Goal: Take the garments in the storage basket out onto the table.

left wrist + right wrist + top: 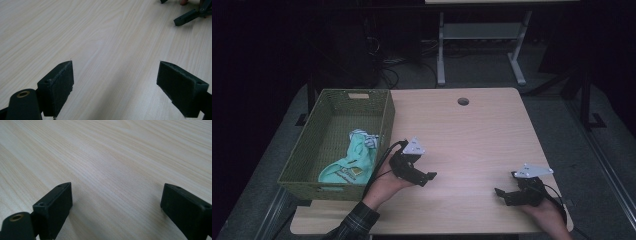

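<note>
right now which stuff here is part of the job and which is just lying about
Part of the job:
- mint green garment, lying in the basket
- green woven basket
- left claw, open, empty
- right claw, open, empty

Just lying about:
- wooden table
- white desk frame behind

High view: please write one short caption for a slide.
Two hand-held grippers, left and right, both open above the wooden table, beside a green basket holding a mint-green cloth.
</note>
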